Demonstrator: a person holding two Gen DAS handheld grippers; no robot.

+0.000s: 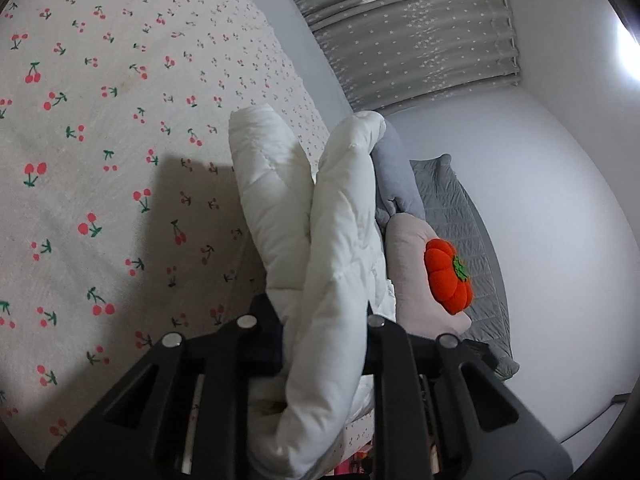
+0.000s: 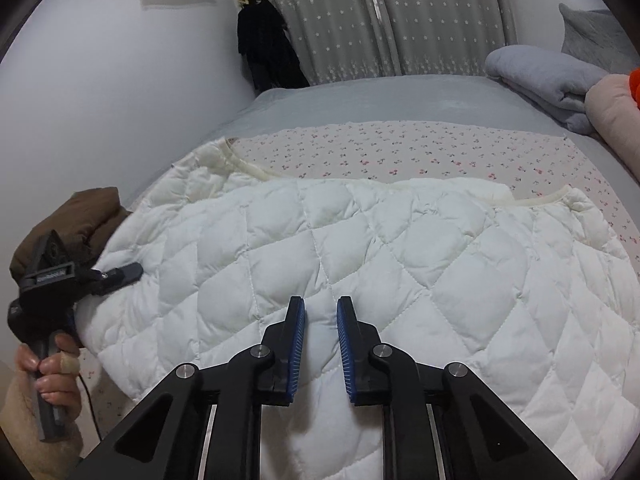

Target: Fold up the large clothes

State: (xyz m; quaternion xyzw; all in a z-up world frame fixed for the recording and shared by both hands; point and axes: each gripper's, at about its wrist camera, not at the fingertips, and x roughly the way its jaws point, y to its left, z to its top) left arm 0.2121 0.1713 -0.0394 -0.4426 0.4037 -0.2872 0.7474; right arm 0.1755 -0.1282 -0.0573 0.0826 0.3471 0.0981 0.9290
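Left tongs [image 1: 320, 320] pinching white quilted padded jacket [image 2: 360, 260]; right tongs [image 2: 320, 344] narrowed, seemingly nipping fabric. Shallow bite may slip, collapsing fold.

Pretty clearly a bedroom at home: a bed [image 2: 360, 96] with a cherry-print sheet [image 1: 100, 140], grey star-patterned curtains [image 2: 420, 20] on the far wall, pillows [image 2: 536, 76] piled at one end, plus a plush orange pumpkin [image 1: 446, 276] sitting on them.
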